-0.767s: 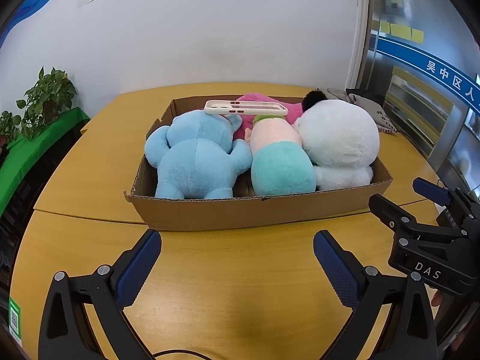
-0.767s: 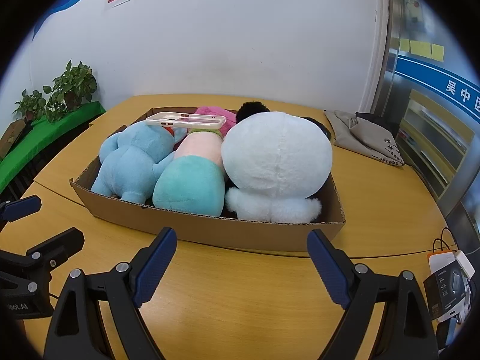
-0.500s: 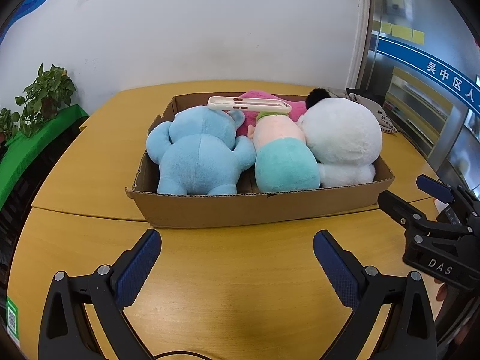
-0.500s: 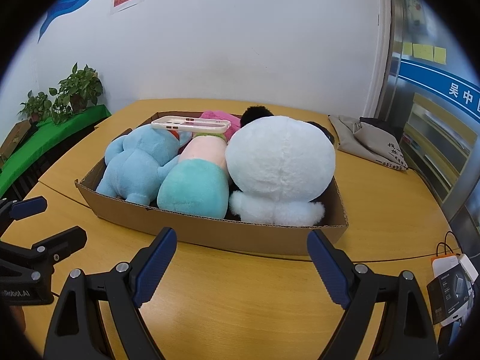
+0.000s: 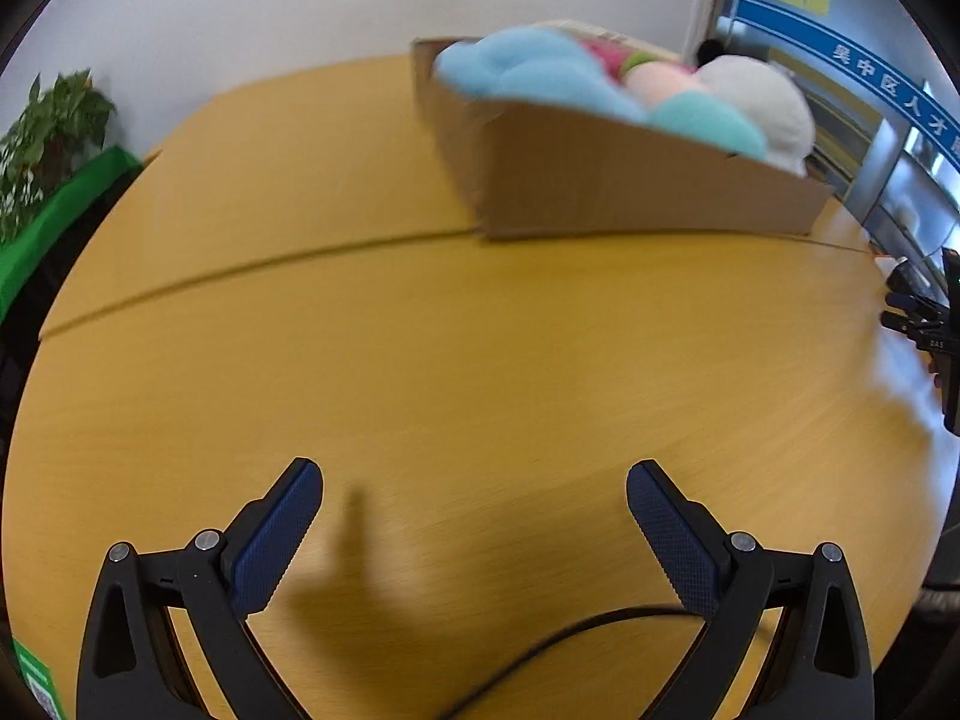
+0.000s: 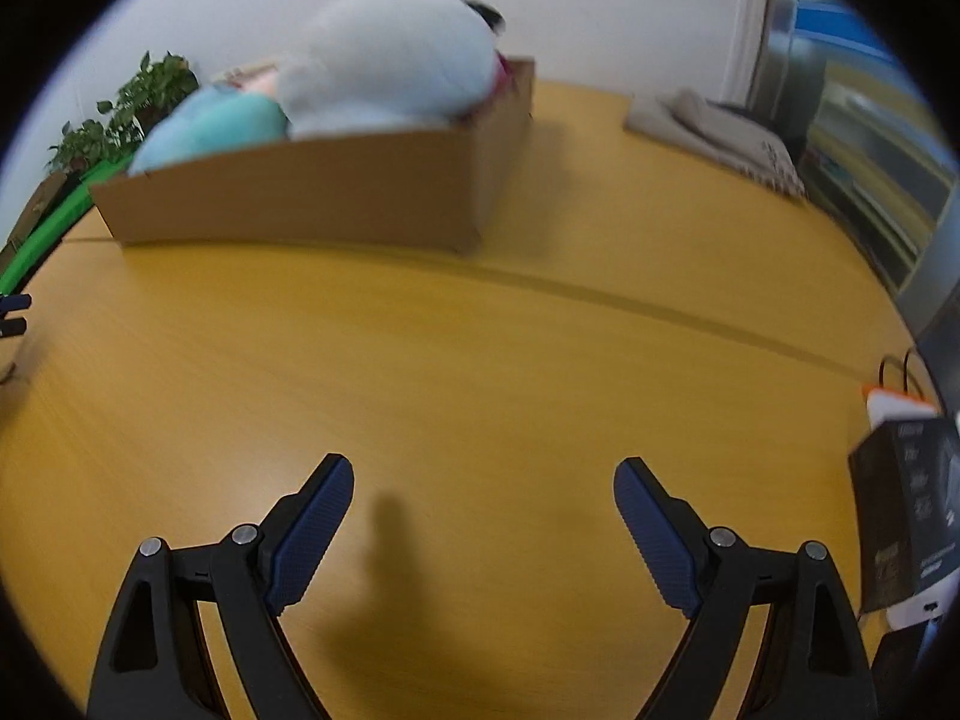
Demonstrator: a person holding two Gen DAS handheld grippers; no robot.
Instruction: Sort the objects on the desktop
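A cardboard box (image 5: 630, 192) stands on the wooden table (image 5: 420, 360) and holds a blue plush (image 5: 528, 75), a pink and teal plush (image 5: 690, 102) and a white plush (image 5: 762, 102). It also shows in the right wrist view (image 6: 312, 198) with the white plush (image 6: 390, 72) on top. My left gripper (image 5: 474, 528) is open and empty low over bare table, well short of the box. My right gripper (image 6: 483, 516) is open and empty, also low over bare table. The right gripper shows at the left view's right edge (image 5: 924, 324).
A black and white carton (image 6: 906, 516) and cables lie at the table's right edge. A grey cloth (image 6: 714, 126) lies at the back right. Potted plants (image 5: 48, 138) on a green surface stand to the left. A black cable (image 5: 570, 648) crosses under the left gripper.
Both grippers have dropped low toward the table and swung apart, the left one leftward and the right one rightward. The box now sits high in both views. Both stay open.
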